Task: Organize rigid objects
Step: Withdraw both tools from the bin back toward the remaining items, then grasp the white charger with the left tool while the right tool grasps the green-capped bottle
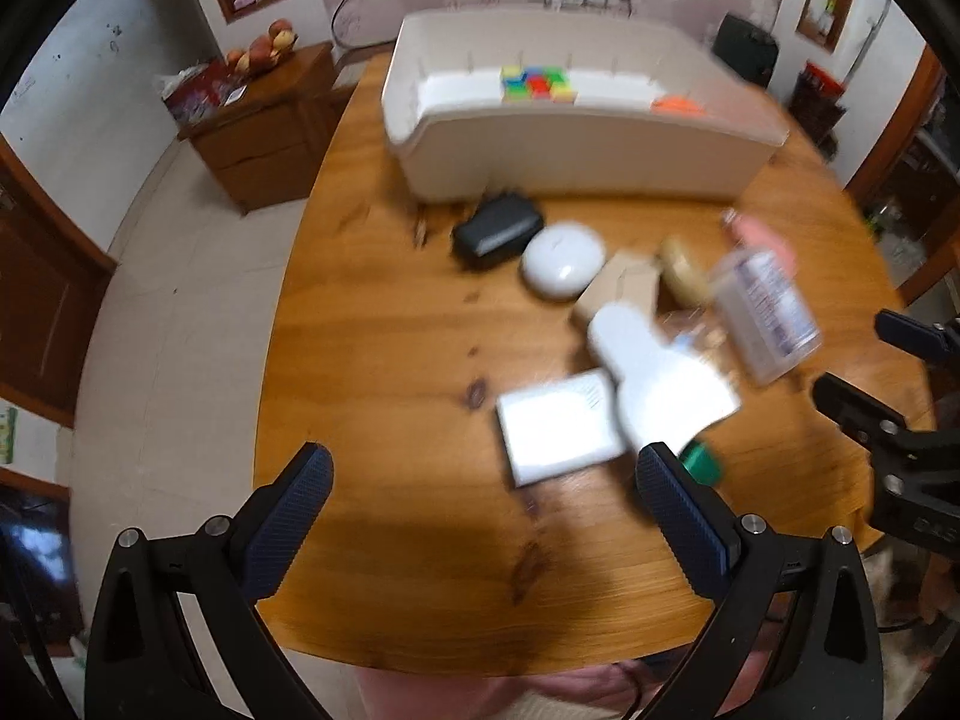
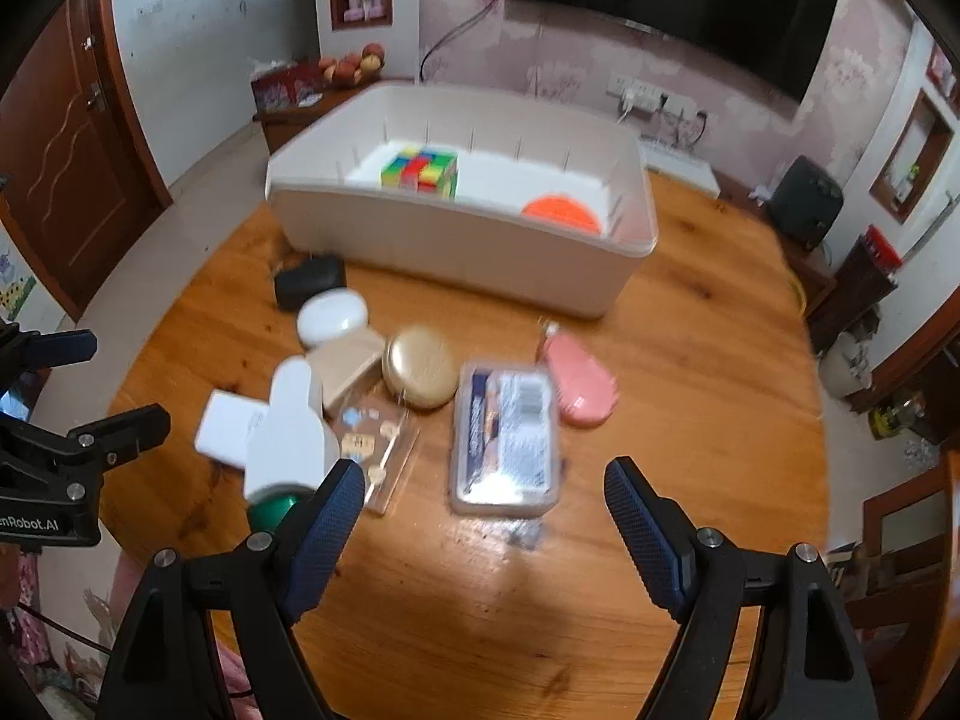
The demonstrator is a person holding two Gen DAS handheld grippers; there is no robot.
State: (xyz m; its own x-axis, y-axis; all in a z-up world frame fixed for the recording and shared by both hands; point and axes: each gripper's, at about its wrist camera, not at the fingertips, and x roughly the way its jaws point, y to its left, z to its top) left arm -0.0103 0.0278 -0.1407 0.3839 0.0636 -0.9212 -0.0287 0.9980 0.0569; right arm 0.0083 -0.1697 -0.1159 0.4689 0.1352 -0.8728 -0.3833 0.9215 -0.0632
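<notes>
Here the table [image 2: 690,372] is round and made of wood. The white bin [image 2: 456,258] sits at 12 o'clock on it. Inside the bin are a cube [image 2: 420,171] of many colours and an orange lid [image 2: 561,213], well apart.

The other things lie in a bunch near the middle of the table. A black box [image 2: 306,288] is at 10 o'clock, touching a white puck [image 2: 331,315]. A gold tin [image 2: 420,367] is beside a clear case [image 2: 507,438]. A pink brush [image 2: 579,384] is at 2 o'clock from the case. A white bottle [image 2: 291,432] with a green cap lies at 8 o'clock, partly on a white pad [image 2: 225,429].

The right claw [image 2: 483,492] is wide open with nothing in it. It hangs over the near end of the case. The left claw [image 1: 483,474] is wide open too and holds nothing.
</notes>
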